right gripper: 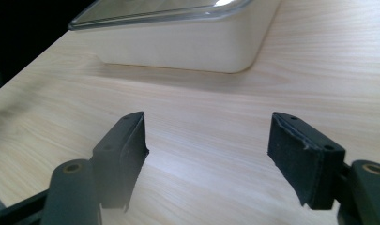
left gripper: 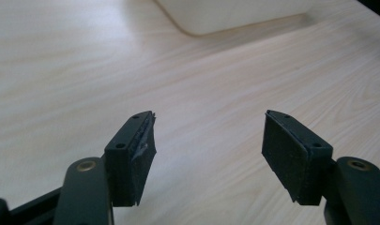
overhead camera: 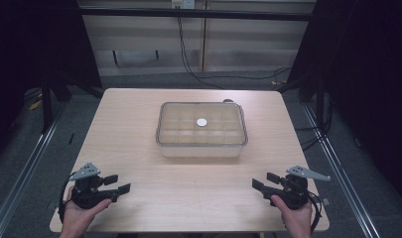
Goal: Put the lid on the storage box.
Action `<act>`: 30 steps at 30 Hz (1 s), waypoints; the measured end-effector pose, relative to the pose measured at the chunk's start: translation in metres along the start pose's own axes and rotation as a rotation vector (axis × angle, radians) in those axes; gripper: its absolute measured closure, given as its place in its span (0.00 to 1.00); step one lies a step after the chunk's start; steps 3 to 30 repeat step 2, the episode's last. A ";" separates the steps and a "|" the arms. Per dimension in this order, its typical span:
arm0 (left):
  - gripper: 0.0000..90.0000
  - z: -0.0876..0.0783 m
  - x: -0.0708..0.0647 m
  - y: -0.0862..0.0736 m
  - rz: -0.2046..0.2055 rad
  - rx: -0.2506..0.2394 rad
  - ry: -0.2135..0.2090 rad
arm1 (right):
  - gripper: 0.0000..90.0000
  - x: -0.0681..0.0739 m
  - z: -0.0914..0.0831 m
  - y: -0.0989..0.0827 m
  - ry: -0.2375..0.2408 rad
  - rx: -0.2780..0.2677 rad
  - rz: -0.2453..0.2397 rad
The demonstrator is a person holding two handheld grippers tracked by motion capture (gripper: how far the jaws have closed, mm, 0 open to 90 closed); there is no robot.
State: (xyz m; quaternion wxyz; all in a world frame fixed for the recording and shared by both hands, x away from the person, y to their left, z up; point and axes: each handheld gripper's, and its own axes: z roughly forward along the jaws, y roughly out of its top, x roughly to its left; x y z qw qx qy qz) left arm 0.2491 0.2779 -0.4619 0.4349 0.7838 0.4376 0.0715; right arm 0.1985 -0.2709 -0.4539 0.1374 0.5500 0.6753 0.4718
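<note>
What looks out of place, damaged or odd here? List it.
Little stands out. The box sits square on the table, lid shut. The left tongs have a frayed, peeling pad. Both tongs, left and right, are open and empty.

The table [overhead camera: 139, 148] has a pale wood-grain top, smooth with a soft sheen. At its middle stands a box [overhead camera: 201, 148] with milky, matt plastic walls and a clear, glossy lid [overhead camera: 178, 111]. On the lid's centre lies a small white disc [overhead camera: 202, 122], its material unclear. Near the table's front corners, the left gripper [overhead camera: 118, 184] and right gripper [overhead camera: 262, 181] look like matt black plastic, with rough, frayed pads [left gripper: 284, 147] and grey metal-looking top plates
</note>
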 end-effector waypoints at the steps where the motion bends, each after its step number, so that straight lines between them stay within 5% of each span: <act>1: 0.39 0.000 0.001 -0.002 -0.008 0.010 -0.005 | 0.31 -0.002 -0.001 -0.002 -0.002 0.001 0.005; 30: 0.39 0.000 0.002 -0.003 -0.002 0.018 0.006 | 0.30 -0.005 -0.002 -0.003 -0.006 0.006 0.008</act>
